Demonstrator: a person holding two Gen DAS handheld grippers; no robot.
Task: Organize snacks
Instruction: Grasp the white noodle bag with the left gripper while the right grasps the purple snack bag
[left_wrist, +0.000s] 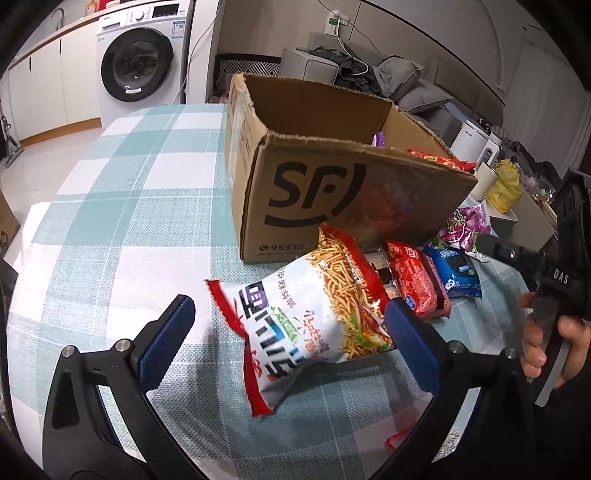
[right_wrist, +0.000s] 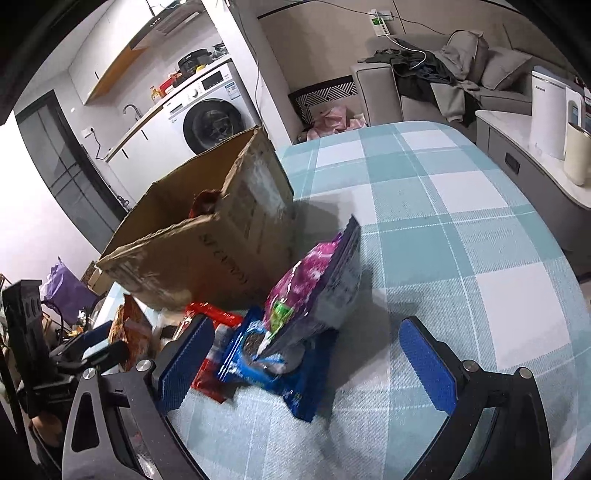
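Blue rubber pads face each other wide apart on my left gripper (left_wrist: 288, 332), holding nothing, with the white noodle-snack bag (left_wrist: 306, 314) lying between them on the checked desk (left_wrist: 129, 206); whether its right finger touches the bag's edge I cannot tell. I judge that bag light, puffy and crinkly, its film slick, the sticks inside easy to crush, so I would close gently across its middle rather than on a thin sealed end. Just beyond it lie a red packet (left_wrist: 417, 280) and a blue cookie packet (left_wrist: 456, 271), both small and soft. My right gripper (right_wrist: 306, 358) is likewise spread wide and empty, straddling the blue packet and the purple pouch (right_wrist: 317, 280) that leans tilted on top of it; the pouch looks glossy and floppy, so I would take it low, near its fuller part. Behind them all stands the open cardboard box (left_wrist: 332, 192) on the desk's middle, red wrappers already showing inside it.
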